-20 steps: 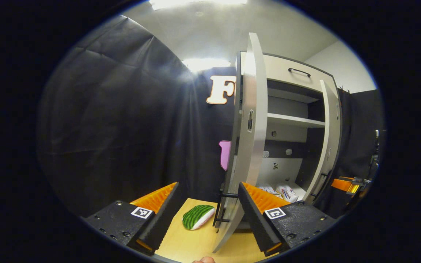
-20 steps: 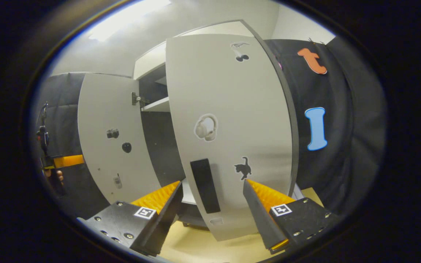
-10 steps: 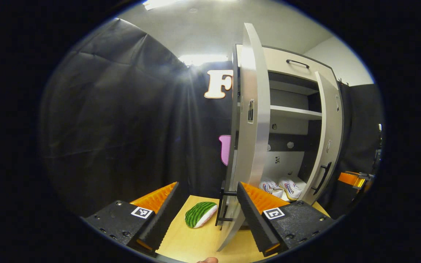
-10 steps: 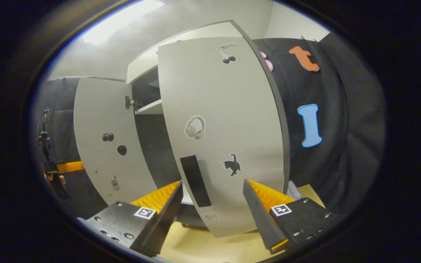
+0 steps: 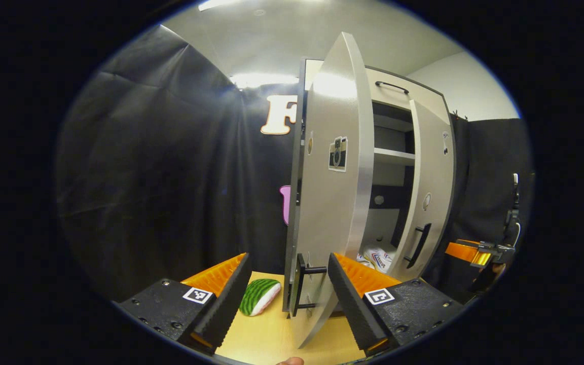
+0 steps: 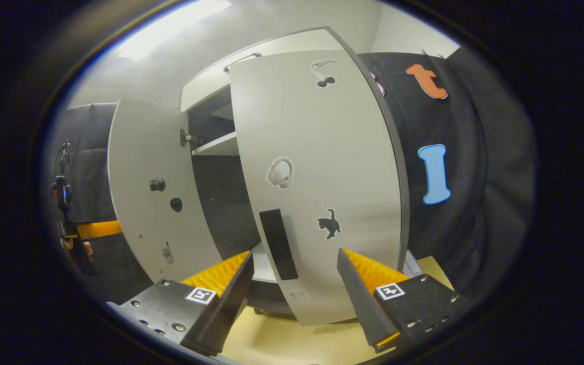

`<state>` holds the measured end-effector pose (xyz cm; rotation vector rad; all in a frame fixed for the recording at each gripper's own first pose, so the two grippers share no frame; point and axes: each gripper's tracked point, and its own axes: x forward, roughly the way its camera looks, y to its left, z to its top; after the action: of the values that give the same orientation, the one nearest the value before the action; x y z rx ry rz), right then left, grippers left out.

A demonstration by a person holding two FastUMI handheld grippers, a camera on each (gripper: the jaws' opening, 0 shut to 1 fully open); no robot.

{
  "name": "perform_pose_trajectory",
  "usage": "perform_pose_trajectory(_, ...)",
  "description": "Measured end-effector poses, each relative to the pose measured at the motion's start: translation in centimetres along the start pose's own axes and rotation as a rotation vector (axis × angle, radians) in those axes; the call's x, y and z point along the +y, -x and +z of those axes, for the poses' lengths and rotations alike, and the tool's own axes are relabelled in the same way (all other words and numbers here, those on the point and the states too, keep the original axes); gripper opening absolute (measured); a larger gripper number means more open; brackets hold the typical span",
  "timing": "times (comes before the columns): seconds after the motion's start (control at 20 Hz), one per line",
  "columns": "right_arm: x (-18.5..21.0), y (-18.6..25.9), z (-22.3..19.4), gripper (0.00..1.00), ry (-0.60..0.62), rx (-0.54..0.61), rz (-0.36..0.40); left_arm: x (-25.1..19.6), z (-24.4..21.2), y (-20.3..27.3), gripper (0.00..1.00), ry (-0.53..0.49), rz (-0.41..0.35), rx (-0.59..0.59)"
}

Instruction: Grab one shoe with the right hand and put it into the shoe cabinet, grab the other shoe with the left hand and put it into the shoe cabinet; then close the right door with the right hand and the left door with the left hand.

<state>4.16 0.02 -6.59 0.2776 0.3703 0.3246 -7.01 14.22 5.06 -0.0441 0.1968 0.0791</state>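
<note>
The grey shoe cabinet stands with both doors partly open. A white shoe lies on its bottom shelf, seen through the gap between the doors. The left door stands close ahead of my left gripper, which is open; the door's lower edge and black handle sit between its fingers. My right gripper is open right in front of the right door, just below its black handle. The right gripper also shows beyond the right door, and the left gripper past the left door.
A watermelon-slice toy lies on the wooden floor left of the left door. Black cloth walls close in on both sides. A shelf crosses the cabinet higher up, with a drawer handle at the top.
The left door has swung toward shut, so its outer face with handle now shows in the left gripper view. The right door has also come in, narrowing the gap over the shoes.
</note>
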Motion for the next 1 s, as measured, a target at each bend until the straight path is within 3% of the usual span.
perform_pose_trajectory(0.15,-0.5,0.4,0.1,0.98,-0.006,-0.005,-0.016,-1.7,-0.4,-0.6,0.94,0.035,-0.057,0.006)
perform_pose_trajectory(0.25,-1.0,0.9,0.2,0.98,-0.007,-0.007,-0.029,-2.4,-0.5,-0.9,0.88,0.044,-0.085,0.009)
perform_pose_trajectory(0.3,-1.3,1.1,0.3,0.98,-0.006,-0.01,-0.038,-2.8,-0.5,-1.0,0.94,0.046,-0.099,0.01)
perform_pose_trajectory(0.4,-1.9,1.6,0.3,0.98,-0.006,-0.013,-0.056,-3.9,-0.5,-1.5,0.94,0.048,-0.127,0.012)
perform_pose_trajectory(0.5,-2.5,2.2,0.4,0.98,-0.01,-0.017,-0.073,-4.9,-0.6,-2.0,0.88,0.052,-0.155,0.012)
perform_pose_trajectory(0.55,-2.8,2.4,0.6,0.98,-0.011,-0.019,-0.082,-5.1,-0.6,-2.2,0.94,0.053,-0.166,0.012)
perform_pose_trajectory(0.6,-3.2,2.7,0.6,0.98,-0.012,-0.02,-0.092,-5.2,-0.6,-2.5,0.88,0.056,-0.174,0.01)
perform_pose_trajectory(0.65,-3.5,3.0,0.6,0.98,-0.011,-0.022,-0.101,-5.3,-0.7,-2.8,0.94,0.058,-0.179,0.007)
perform_pose_trajectory(0.7,-3.9,3.3,0.8,0.99,-0.01,-0.024,-0.111,-5.5,-0.7,-3.3,0.89,0.061,-0.184,0.006)
perform_pose_trajectory(0.75,-4.2,3.6,0.9,0.98,-0.008,-0.027,-0.121,-5.8,-0.7,-4.0,0.93,0.068,-0.192,0.005)
perform_pose_trajectory(0.85,-5.0,4.2,1.0,0.99,-0.005,-0.031,-0.142,-6.5,-0.8,-4.9,0.89,0.081,-0.218,0.005)
perform_pose_trajectory(0.9,-5.3,4.4,1.2,0.98,-0.006,-0.033,-0.152,-6.9,-0.8,-5.1,0.93,0.086,-0.232,0.007)
perform_pose_trajectory(1.0,-6.0,4.9,1.4,0.98,-0.006,-0.04,-0.17,-8.2,-0.9,-5.2,0.93,0.096,-0.271,0.011)
